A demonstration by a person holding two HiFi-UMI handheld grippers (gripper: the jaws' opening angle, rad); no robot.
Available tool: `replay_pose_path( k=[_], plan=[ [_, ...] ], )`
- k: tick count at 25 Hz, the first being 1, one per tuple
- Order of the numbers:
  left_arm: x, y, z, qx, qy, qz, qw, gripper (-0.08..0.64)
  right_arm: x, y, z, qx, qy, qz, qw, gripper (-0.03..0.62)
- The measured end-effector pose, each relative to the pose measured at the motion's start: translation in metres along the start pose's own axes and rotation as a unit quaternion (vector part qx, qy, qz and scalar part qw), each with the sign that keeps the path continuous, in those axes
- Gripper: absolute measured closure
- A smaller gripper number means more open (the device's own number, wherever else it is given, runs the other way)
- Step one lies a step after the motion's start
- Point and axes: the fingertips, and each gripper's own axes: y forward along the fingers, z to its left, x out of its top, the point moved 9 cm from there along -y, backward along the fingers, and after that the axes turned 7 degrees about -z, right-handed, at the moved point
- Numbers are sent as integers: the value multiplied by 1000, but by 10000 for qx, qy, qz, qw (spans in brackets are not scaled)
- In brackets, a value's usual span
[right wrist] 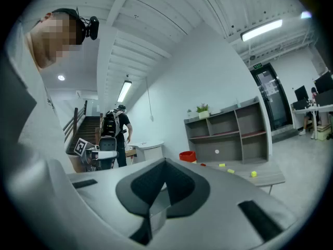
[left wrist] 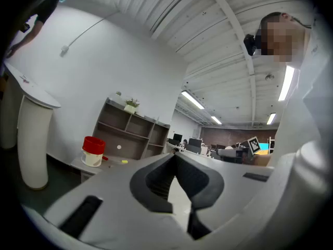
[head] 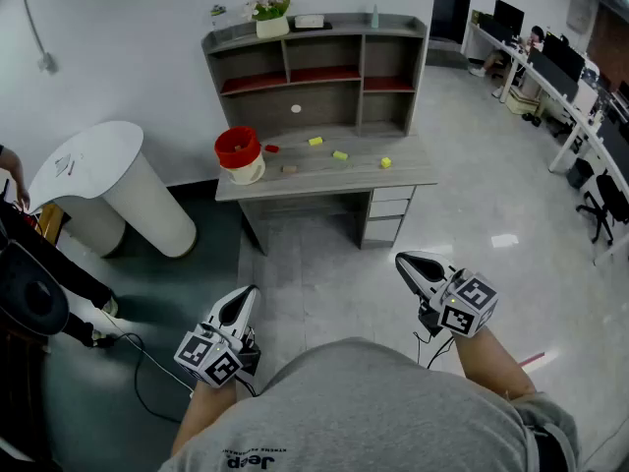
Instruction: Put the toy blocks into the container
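Observation:
Far ahead on the grey desk (head: 413,173) stands a red container (head: 239,150) on a white tub. Small toy blocks lie scattered to its right: yellow blocks (head: 314,142) (head: 339,155) (head: 385,162), a red one (head: 270,148) and a brown one (head: 289,168). My left gripper (head: 246,296) and right gripper (head: 411,262) hang low in front of my body, well short of the desk, both shut and empty. The left gripper view shows its tips (left wrist: 174,155) meeting, with the container (left wrist: 94,145) far off. In the right gripper view the tips (right wrist: 165,161) also meet, with the container (right wrist: 188,155) and blocks (right wrist: 254,174) distant.
A shelf unit (head: 314,72) with a plant pot (head: 271,18) stands on the desk's back. A white round-topped stand (head: 93,160) is at the left, beside a person at the edge. A cable (head: 147,357) lies on the floor. Office desks (head: 560,77) run along the right.

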Motion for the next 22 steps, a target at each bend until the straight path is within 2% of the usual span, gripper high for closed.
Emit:
replay_pose_path(
  k=[9,17,22],
  plan=[
    [0,8,-3,-50,50,8,10000,551,2,-1,-9,75,-24,-85,9999,595],
    [-4,21,-9,-26,1,28,10000,551,1,-10,-27,-20,311,-218,9993,588],
    [-9,39,-21,-95,-4,57,9999,551,5,-21,-38,2,220,-217,9995,586]
  ],
)
